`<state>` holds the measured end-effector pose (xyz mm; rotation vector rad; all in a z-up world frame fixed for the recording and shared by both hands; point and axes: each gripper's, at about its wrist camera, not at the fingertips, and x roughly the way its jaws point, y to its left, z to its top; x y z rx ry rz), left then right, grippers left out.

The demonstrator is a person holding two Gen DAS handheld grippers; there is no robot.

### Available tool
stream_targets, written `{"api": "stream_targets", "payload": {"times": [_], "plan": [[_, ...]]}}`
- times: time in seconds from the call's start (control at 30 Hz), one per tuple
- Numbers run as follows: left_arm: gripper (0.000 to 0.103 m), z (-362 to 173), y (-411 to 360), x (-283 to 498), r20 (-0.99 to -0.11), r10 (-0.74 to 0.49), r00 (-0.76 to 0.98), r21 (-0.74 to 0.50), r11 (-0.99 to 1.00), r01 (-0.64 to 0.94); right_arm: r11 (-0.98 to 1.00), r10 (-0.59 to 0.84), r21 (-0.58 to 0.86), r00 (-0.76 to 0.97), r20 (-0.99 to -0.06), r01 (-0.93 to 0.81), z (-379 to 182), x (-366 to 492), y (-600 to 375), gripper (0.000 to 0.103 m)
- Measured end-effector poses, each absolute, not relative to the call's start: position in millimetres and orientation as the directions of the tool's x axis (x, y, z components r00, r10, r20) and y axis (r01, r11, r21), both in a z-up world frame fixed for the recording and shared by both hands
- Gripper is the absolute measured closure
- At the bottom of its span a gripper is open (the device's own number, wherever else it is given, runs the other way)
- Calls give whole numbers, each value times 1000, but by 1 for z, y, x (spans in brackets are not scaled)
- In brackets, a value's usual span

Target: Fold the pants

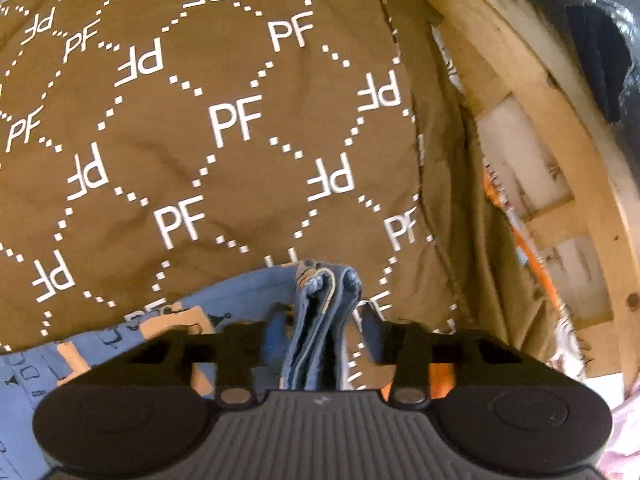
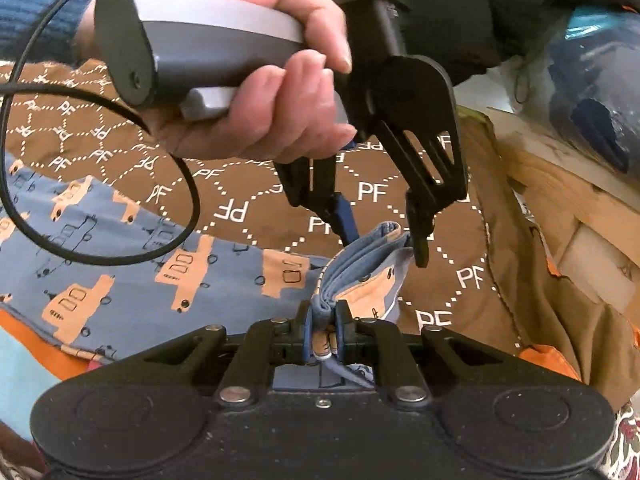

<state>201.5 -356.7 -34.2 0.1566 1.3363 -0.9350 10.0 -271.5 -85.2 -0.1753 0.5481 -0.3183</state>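
Note:
Blue pants (image 2: 120,280) printed with orange trucks lie flat on a brown blanket (image 2: 372,192); in the left wrist view the pants (image 1: 240,292) show at the bottom left. One end is lifted into a bunched fold. My right gripper (image 2: 325,324) is shut on the near part of that fold. A hand (image 2: 260,120) holds my left gripper (image 2: 384,248) above it, pointing down, with its pads against the far end of the fold. From its own camera the left gripper (image 1: 324,328) has the gathered layered hem pinched between its fingers.
The brown blanket (image 1: 240,120) has a white "PF" pattern and drapes over a wooden frame (image 1: 540,140) on the right. A black cable (image 2: 192,200) loops over the pants. Orange cloth (image 2: 32,340) lies under the pants at the left. A dark plastic bag (image 2: 592,80) is at the back right.

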Motion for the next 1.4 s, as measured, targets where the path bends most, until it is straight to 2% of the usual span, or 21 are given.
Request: {"api": "stream_targets", "payload": {"times": [0.1,0.13,0.23,0.27,0.43,0.5,0.53,0.77,1.1,1.4], "plan": [[92,-41,-352,202,-888,-460,-26,-369,676,638,932,-355,-253,802,-481,260,-84,10,-271,89],[93,-43,-348,203,-884,-467,-33,-384,682,623,926,-369,-262,800,-474,272,-84,9,-271,84],[93,-49,-335,211,-864,-499,-67,-449,702,553,911,-401,-289,792,-460,293,-83,9,-269,60],[93,-50,-332,212,-861,-504,-72,-458,706,539,908,-407,-296,788,-462,296,-84,9,-269,59],[93,-52,-313,217,-847,-524,-89,-496,720,486,899,-423,-331,771,-477,288,-87,13,-266,60],[93,-50,-308,216,-842,-532,-87,-504,721,476,900,-414,-340,774,-479,271,-88,13,-265,75],[93,-48,-303,216,-840,-537,-82,-507,721,472,901,-410,-344,778,-476,265,-88,13,-263,89],[93,-37,-271,211,-831,-556,-32,-502,724,473,899,-343,-407,834,-433,159,-80,5,-238,89],[93,-32,-177,209,-842,-533,83,-438,766,470,958,-120,-284,841,-528,-41,-64,19,-187,90],[93,-70,-125,205,-814,-554,174,-424,772,473,971,-10,-190,772,-636,-144,-95,47,-154,90]]}}
